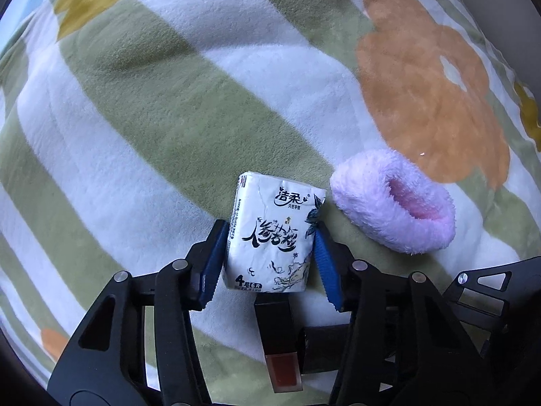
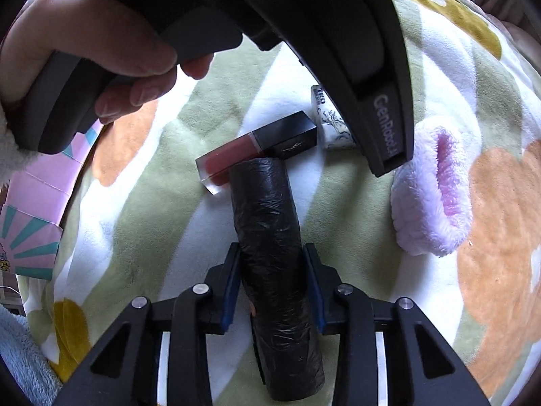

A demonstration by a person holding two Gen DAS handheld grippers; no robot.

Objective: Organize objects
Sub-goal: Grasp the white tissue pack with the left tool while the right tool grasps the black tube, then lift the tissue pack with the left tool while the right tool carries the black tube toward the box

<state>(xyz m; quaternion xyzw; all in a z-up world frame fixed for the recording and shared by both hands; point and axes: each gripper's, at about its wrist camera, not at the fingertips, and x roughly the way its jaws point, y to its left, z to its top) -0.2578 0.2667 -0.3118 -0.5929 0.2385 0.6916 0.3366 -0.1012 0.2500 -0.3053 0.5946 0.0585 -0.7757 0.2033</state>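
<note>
In the left wrist view my left gripper (image 1: 268, 257) is shut on a white tissue pack (image 1: 274, 233) with black Chinese lettering, its blue pads pressed on both sides. A fluffy lilac sock (image 1: 395, 199) lies just to its right. Below the pack lie a red lip gloss (image 1: 279, 345) and the end of a black roll (image 1: 324, 348). In the right wrist view my right gripper (image 2: 272, 282) is shut on the black roll of bin bags (image 2: 274, 260). The lip gloss with a black cap (image 2: 257, 150) lies just beyond the roll's far end. The tissue pack (image 2: 329, 125) and sock (image 2: 432, 186) lie further right.
Everything lies on a fleece blanket (image 1: 169, 108) with green stripes and orange flowers. The left gripper's body and the hand (image 2: 101, 47) holding it fill the top of the right wrist view. A pink and teal box (image 2: 33, 216) sits at the blanket's left edge.
</note>
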